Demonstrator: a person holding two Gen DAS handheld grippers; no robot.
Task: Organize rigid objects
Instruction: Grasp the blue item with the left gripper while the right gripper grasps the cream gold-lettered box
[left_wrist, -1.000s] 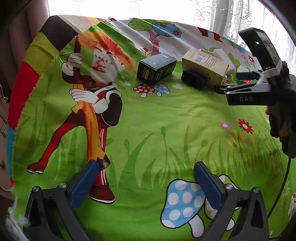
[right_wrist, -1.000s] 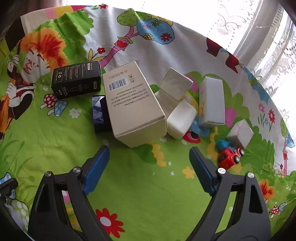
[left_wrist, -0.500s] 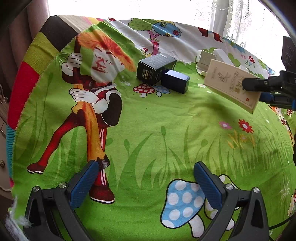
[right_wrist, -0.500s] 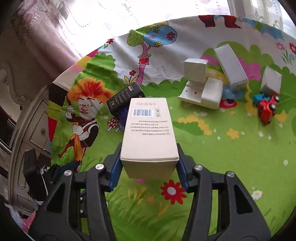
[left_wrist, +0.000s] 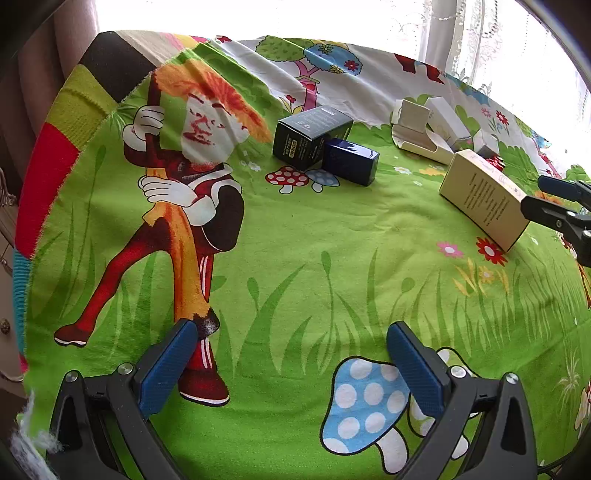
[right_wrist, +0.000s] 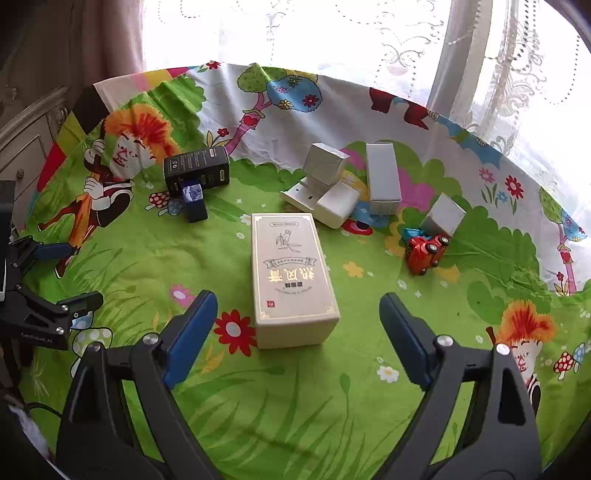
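Beige box lying flat on bench | we are opening right gripper fingers, gripping nothing | left gripper fingers gaping, empty

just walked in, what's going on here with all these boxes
A person with a gripper in each hand is sorting boxes on a cartoon-print cloth. The right gripper is opening, pads clear of the beige box, which lies flat on the cloth. The left gripper hovers open and empty.
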